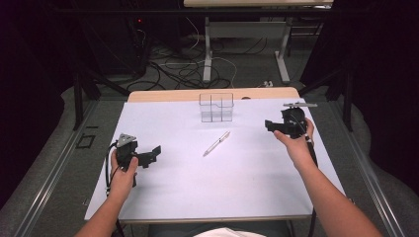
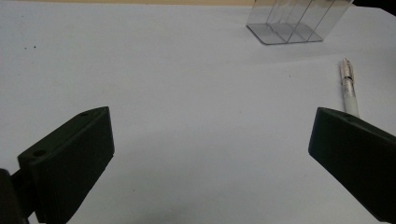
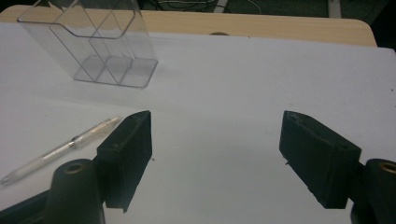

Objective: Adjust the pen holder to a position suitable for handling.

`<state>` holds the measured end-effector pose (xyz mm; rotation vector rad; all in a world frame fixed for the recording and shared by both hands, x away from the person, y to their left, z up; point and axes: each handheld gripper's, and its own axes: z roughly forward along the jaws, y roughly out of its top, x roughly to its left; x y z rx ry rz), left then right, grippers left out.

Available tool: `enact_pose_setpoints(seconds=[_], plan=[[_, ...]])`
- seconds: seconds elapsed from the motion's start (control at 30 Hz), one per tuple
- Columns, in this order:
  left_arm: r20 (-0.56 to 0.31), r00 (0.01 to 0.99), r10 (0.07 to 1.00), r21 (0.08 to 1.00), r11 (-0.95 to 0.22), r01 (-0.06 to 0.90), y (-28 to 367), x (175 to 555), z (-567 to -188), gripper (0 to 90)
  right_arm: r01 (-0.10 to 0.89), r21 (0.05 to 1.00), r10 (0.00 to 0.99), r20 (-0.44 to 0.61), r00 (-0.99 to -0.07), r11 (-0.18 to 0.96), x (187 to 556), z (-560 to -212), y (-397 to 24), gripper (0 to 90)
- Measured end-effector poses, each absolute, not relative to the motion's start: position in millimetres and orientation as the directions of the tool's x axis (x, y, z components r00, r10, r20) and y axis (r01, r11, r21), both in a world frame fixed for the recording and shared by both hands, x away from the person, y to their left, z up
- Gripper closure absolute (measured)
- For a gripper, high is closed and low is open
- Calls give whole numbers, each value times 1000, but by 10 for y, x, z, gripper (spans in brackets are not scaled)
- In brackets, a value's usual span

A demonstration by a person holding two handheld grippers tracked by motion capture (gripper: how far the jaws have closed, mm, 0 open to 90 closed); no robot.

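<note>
While both grippers' fingers (image 2: 74, 158) gape empty, pen (image 1: 216, 143) just before clear organizer (image 1: 216, 106), unobstructed.

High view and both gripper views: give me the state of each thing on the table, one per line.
Pen: lying flat on the white sheet, untouched.
Clear organizer: upright, compartments empty.
Left gripper: jaws open, nothing between them.
Right gripper: jaws open, nothing between them.
White sheet: spread flat over the table.

no legible text or labels
</note>
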<state>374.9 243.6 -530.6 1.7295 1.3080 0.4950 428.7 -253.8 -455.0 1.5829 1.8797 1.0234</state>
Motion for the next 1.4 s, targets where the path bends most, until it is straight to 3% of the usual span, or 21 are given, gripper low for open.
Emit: enact_pose_setpoints(seconds=[0.43,0.83,1.4], plan=[[-189,367,911,830,-51,555,2429,3756,-5320,2,609,776,956,26,-292,165,4584,-4223,-2167,267],[-190,371,909,824,-58,563,2432,3756,-5320,2,644,741,943,44,-329,190,4876,-4013,-1867,389],[-192,380,905,822,-64,566,2409,3766,-5326,2,678,721,961,66,-270,140,5284,-4122,-1642,482]])
